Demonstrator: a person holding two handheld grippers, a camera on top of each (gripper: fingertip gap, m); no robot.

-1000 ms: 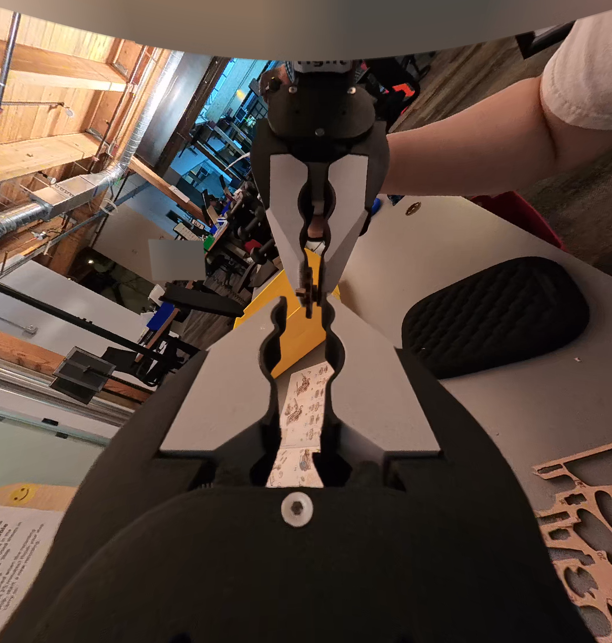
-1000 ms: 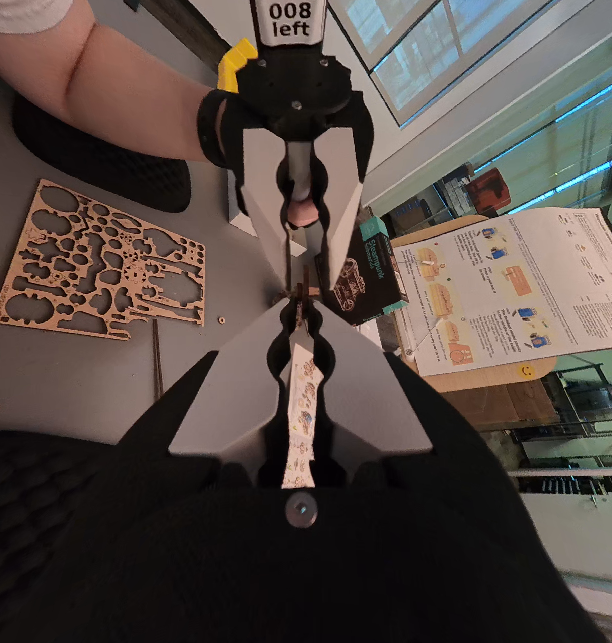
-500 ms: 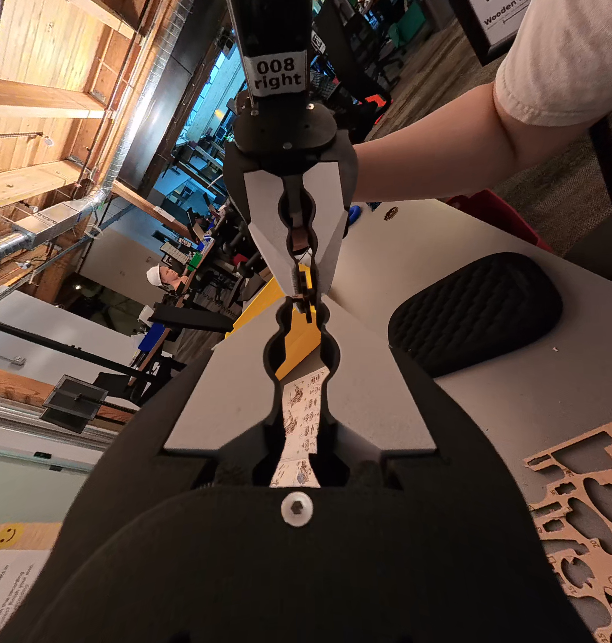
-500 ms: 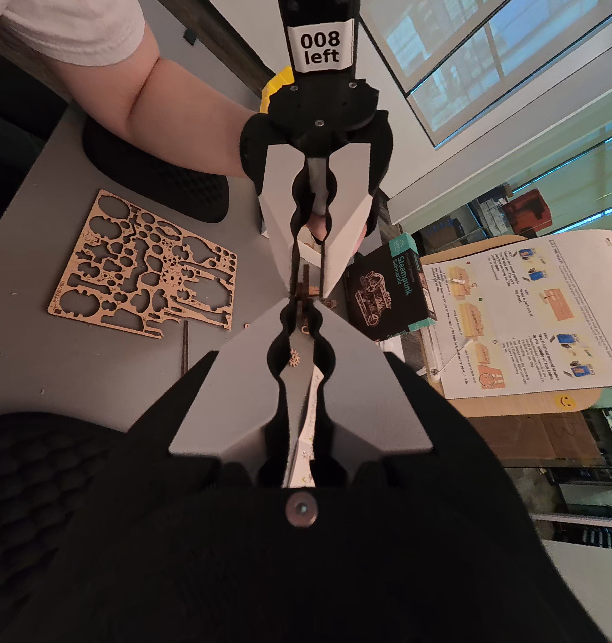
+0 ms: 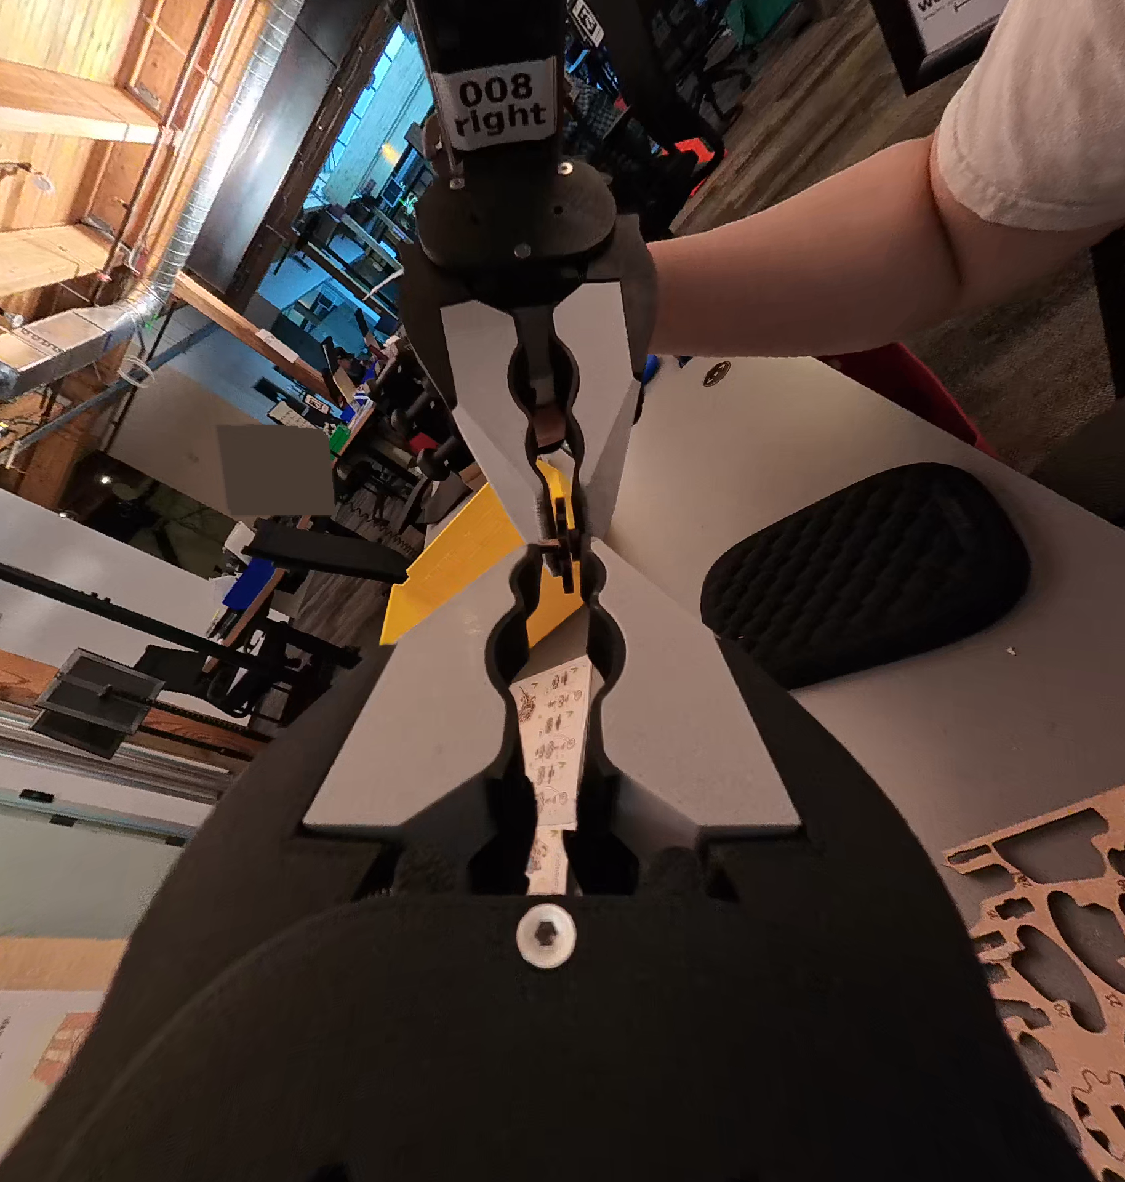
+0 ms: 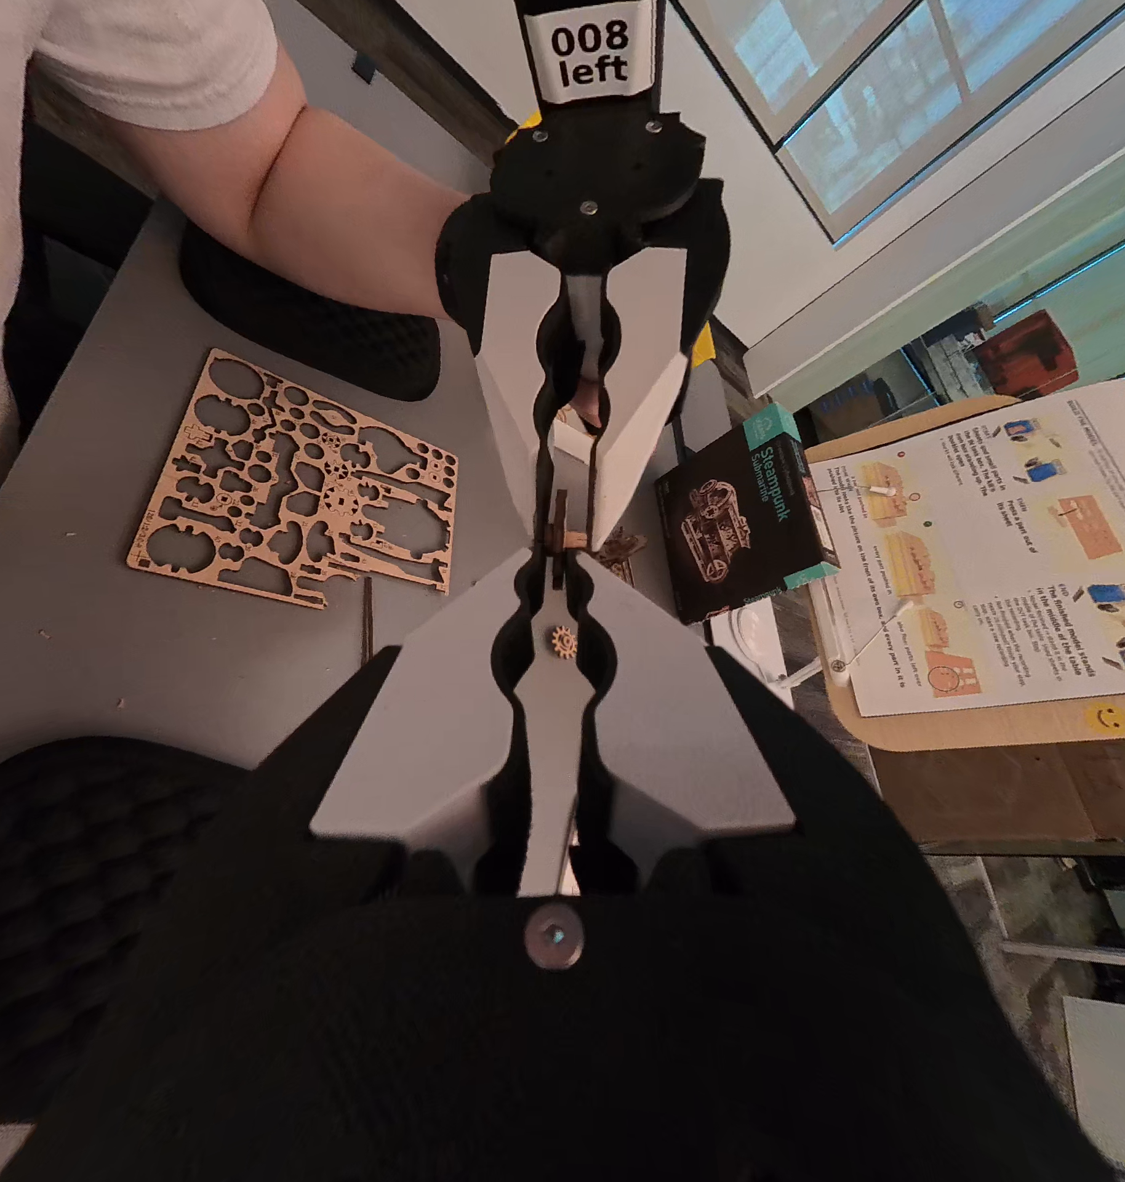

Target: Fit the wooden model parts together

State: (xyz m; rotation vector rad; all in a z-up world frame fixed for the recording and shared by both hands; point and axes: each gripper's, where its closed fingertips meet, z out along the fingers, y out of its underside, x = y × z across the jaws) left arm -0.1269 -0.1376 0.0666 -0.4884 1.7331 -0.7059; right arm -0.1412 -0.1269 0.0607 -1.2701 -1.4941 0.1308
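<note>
Dim indoor light; blue daylight glows from windows point(image 6: 931, 96) at one o'clock. Wide-angle bending warps the edges, which blur softly.

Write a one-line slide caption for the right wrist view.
Two hand-held grippers meet tip to tip over a grey table, pressing small wooden parts together beside a punched-out plywood sheet.

On the grey table point(image 6: 163, 639) we list: a black quilted pad point(image 5: 867, 563) at the far edge; a dark product box point(image 6: 748, 518) with teal trim; an illustrated instruction sheet point(image 6: 995, 543) on a cardboard board point(image 6: 995, 735) bearing a yellow smiley sticker point(image 6: 1106, 717); beyond, we note a yellow bin point(image 5: 470, 556).
</note>
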